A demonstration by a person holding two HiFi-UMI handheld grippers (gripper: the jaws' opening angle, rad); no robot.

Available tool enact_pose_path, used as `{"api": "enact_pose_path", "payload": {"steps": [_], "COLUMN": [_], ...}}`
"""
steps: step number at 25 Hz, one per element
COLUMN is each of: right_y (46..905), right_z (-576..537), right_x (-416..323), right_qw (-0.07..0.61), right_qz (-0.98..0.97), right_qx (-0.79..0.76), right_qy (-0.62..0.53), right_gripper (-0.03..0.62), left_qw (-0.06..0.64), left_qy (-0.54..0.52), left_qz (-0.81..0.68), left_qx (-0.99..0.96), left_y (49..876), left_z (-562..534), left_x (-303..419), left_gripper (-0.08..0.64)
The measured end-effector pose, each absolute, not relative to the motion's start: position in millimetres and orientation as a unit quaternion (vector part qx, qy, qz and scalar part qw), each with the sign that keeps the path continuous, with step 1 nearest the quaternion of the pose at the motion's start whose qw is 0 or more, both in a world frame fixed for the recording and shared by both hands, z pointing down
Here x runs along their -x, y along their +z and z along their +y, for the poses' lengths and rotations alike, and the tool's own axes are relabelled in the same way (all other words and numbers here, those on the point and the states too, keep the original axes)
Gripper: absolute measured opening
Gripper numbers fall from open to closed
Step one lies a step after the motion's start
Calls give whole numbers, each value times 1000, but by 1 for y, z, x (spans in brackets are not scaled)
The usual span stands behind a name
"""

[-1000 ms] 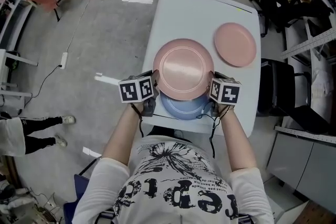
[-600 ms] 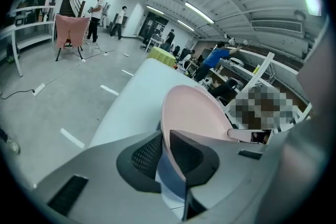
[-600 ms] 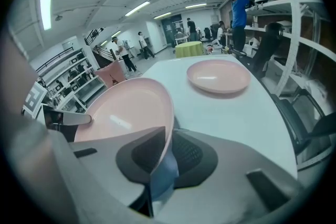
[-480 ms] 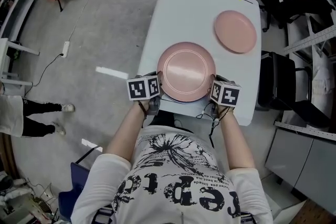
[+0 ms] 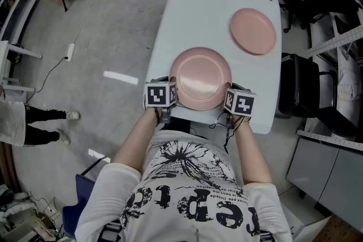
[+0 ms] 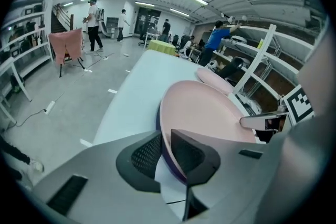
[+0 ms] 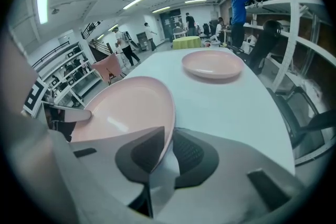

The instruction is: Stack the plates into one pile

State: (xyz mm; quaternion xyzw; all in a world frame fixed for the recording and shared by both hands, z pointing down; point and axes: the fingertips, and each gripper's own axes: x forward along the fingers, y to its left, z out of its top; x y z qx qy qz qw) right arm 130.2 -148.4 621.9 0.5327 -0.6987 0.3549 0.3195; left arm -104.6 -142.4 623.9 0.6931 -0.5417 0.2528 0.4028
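Holding: left gripper (image 6: pixel 168 150) and right gripper (image 7: pixel 170 152) jaws pinch the big pink plate's (image 5: pixel 200 77) opposite rims, the right's just easing open.
Where: over the blue plate (image 6: pixel 159 126), at the table's (image 5: pixel 193 14) near edge.
Risk: an uneven release tips it off-centre.

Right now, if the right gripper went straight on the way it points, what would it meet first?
The large pink plate: its rim sits between the right gripper's jaws, which have just been opening. Beyond it, probably the table, though depth is unclear.
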Motion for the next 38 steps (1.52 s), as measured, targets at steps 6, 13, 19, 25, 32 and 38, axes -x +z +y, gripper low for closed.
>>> {"api": "enact_pose_path", "payload": {"steps": [6, 13, 19, 25, 32, 38], "right_y": [625, 628, 624, 608, 569, 553], "right_z": [-142, -145, -147, -149, -159, -178], "right_x": [-134, -132, -131, -127, -126, -114], "right_qw": [337, 348, 339, 326, 298, 273], "right_qz": [-693, -704, -716, -731, -750, -761], "right_qx": [-547, -540, -538, -532, -536, -535], "right_qy": [328, 302, 288, 276, 249, 246], "right_gripper": [66, 123, 141, 159, 8, 6], "left_qw": [371, 372, 338, 342, 314, 285], "left_qy": [286, 284, 277, 249, 203, 173], "left_qz": [-542, -544, -566, -563, -554, -445], "left_qx": [-698, -696, -699, -710, -744, -831], "left_y": [622, 627, 619, 603, 549, 517], "left_z": [-138, -141, -142, -140, -154, -184], "left_x": [99, 92, 91, 89, 78, 43], "left_gripper": [132, 208, 302, 323, 1, 0]}}
